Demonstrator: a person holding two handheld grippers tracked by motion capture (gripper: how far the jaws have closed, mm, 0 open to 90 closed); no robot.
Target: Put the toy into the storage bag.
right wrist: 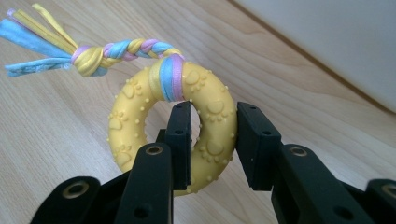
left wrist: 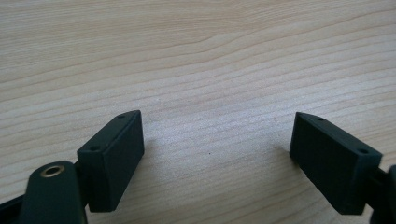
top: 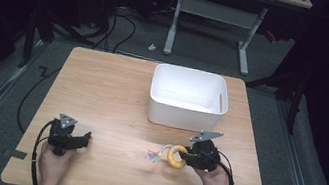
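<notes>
A yellow rubber ring toy (right wrist: 212, 116) with paw prints has a braided tail of yellow, blue and pink cloth (right wrist: 88, 56) tied to it. My right gripper (right wrist: 214, 135) is shut on one side of the ring, one jaw through its hole and one outside. In the high view the ring toy (top: 176, 156) is held just above the wooden table (top: 111, 94) near its front right, with the right gripper (top: 186, 155) behind it and the tail trailing left. My left gripper (top: 87, 139) rests at the front left; its jaws (left wrist: 217, 149) stand wide apart over bare wood.
A white plastic bin (top: 188, 97) stands on the far right half of the table, just beyond the ring. Its wall (right wrist: 336, 42) fills the upper right of the right gripper view. Dark floor, cables and a desk frame (top: 212, 24) lie beyond the table.
</notes>
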